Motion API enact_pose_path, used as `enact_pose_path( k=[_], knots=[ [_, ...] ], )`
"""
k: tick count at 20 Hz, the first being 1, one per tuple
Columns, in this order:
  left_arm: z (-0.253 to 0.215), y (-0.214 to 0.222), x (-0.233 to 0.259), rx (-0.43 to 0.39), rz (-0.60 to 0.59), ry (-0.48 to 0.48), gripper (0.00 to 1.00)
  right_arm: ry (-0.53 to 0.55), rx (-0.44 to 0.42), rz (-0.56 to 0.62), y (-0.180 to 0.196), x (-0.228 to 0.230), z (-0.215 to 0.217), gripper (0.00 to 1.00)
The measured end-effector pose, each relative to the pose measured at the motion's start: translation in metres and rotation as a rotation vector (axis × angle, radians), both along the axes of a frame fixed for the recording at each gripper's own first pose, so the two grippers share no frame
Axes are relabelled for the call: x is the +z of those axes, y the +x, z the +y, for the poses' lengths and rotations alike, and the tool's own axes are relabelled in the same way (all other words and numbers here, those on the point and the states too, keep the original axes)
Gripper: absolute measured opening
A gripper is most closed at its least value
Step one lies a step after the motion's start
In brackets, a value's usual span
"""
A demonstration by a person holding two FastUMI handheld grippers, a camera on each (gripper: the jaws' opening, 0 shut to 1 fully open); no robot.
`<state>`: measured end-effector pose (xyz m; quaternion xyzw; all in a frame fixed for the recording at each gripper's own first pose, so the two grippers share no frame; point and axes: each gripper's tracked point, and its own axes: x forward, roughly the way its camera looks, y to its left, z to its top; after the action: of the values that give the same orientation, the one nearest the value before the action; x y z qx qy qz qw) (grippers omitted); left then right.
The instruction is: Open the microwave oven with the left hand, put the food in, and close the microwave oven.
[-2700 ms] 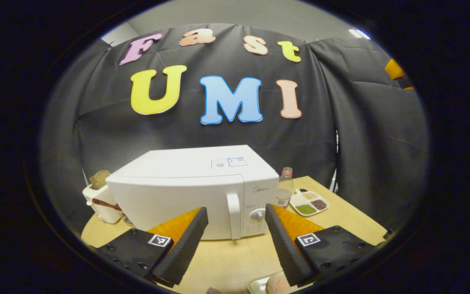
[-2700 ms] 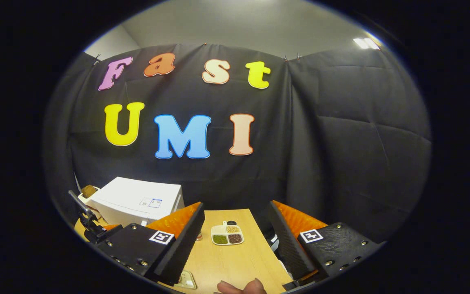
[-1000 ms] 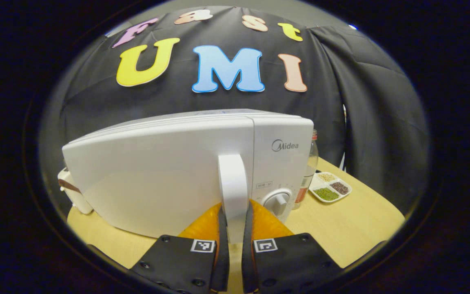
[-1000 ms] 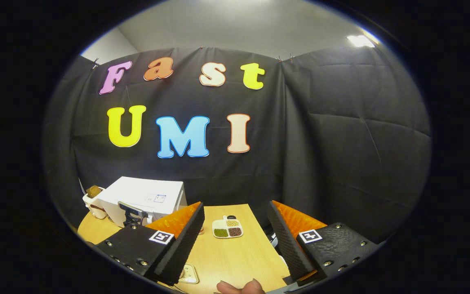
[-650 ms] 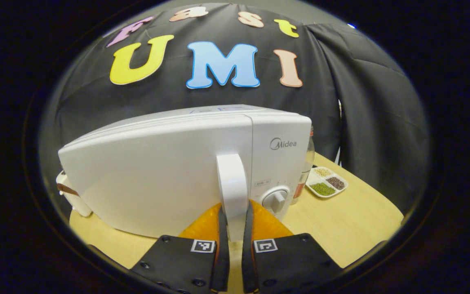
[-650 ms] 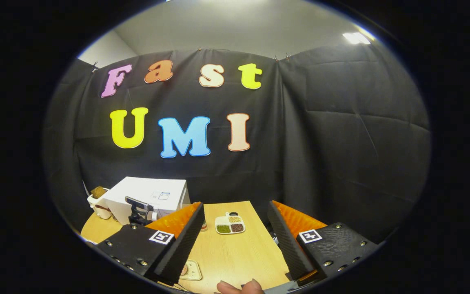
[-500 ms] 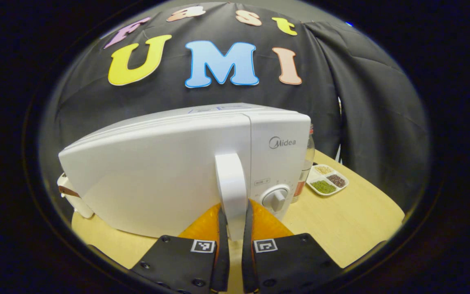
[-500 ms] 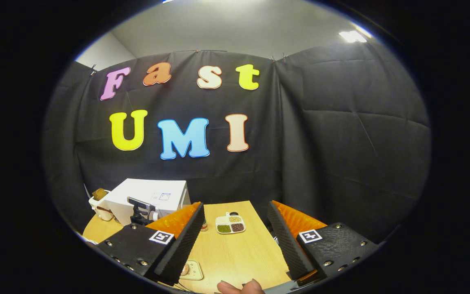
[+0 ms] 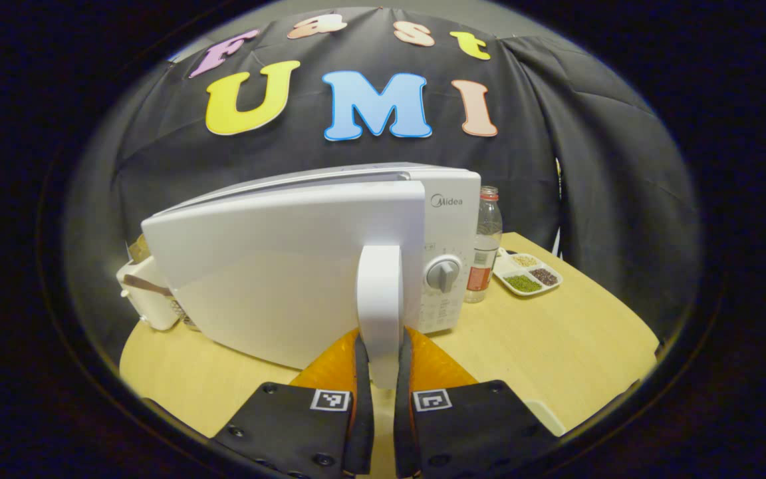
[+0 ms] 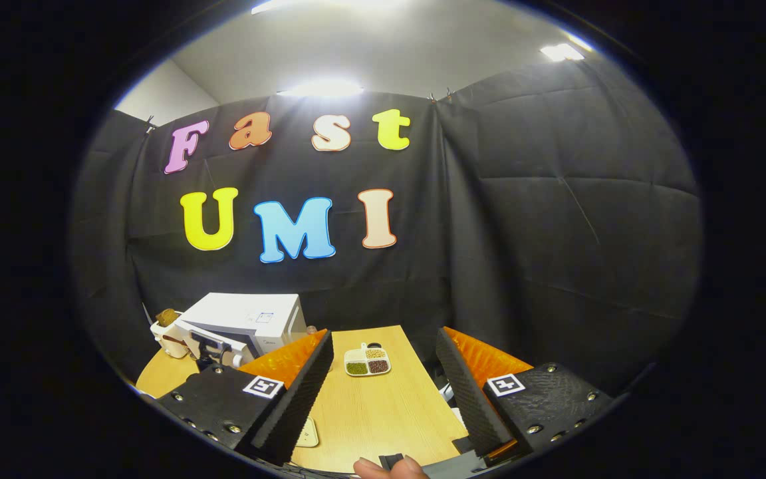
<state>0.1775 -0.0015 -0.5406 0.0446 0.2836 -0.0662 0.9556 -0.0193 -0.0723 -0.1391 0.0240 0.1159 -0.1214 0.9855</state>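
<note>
microwave interior (image 9: 416, 174): hidden behind the door (image 9: 276, 266)
toaster (image 9: 147, 296): partly hidden — microwave in front
tray contents (image 10: 368, 361): too small to tell

You have one microwave oven (image 9: 290, 266), one plastic bottle (image 9: 485, 245), one four-compartment dish of grains (image 9: 527, 273), one white toaster (image 9: 147, 303), and two tools: left (image 9: 379, 372), right (image 10: 383, 392).

White microwave (image 9: 449, 199) sits on the wooden table, its door (image 9: 276, 273) swung partly open from the left hinge. Vertical white handle (image 9: 379, 306) at the door's right edge, dial panel beside it.
</note>
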Motion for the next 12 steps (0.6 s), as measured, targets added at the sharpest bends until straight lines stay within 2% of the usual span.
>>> enact_pose_path(
  k=[3, 9, 11, 12],
  knots=[
    [0.035, -0.051, 0.005, 0.048, -0.002, 0.055, 0.21, 0.002, 0.047, 0.016, -0.007, -0.013, -0.001, 0.95],
    [0.132, -0.132, 0.012, 0.246, 0.048, 0.149, 0.18, 0.069, 0.157, 0.047, -0.008, -0.044, 0.027, 0.95],
    [0.165, -0.146, 0.014, 0.281, 0.063, 0.157, 0.20, 0.076, 0.186, 0.064, -0.003, -0.055, 0.040, 0.96],
    [0.175, -0.152, 0.015, 0.276, 0.060, 0.142, 0.18, 0.080, 0.196, 0.078, 0.001, -0.061, 0.047, 0.95]
  ],
)
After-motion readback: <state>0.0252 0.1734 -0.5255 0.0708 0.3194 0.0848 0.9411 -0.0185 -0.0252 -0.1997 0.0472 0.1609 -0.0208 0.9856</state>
